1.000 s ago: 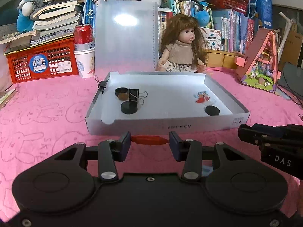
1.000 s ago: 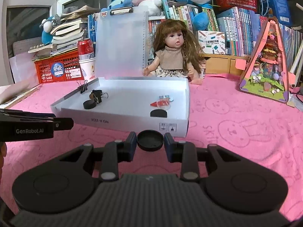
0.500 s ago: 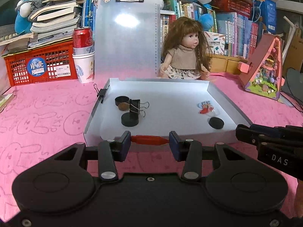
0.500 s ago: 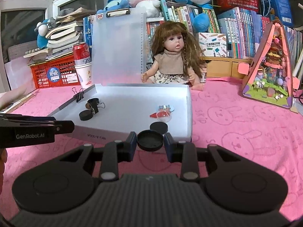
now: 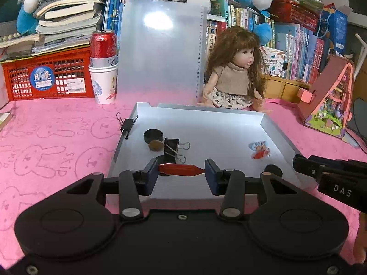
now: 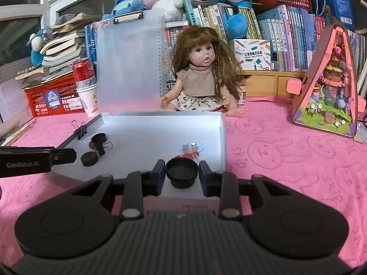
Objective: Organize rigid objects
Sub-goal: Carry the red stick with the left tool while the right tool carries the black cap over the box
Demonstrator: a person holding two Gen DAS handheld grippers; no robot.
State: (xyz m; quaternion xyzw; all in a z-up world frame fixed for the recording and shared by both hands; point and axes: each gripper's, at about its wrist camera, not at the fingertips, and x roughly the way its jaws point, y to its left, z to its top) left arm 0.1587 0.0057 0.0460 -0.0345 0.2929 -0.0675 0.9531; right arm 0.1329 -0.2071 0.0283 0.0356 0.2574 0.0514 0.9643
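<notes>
A shallow white box lid lies on the pink cloth. Inside it are black caps, a brown disc, a black binder clip and a small red-and-blue charm. My left gripper is shut on a red stick-like piece, held crosswise over the lid's near edge. My right gripper is shut on a black round cap, also over the lid's near edge. Each gripper shows at the side of the other's view.
Another binder clip is clamped on the lid's left wall. Behind the lid stand a clear clipboard, a doll, a red can on paper cups, a red crate and a pink toy house. Books line the back.
Both grippers have moved forward toward the lid with their pieces still held; they now hang over its near edge instead of short of it.
</notes>
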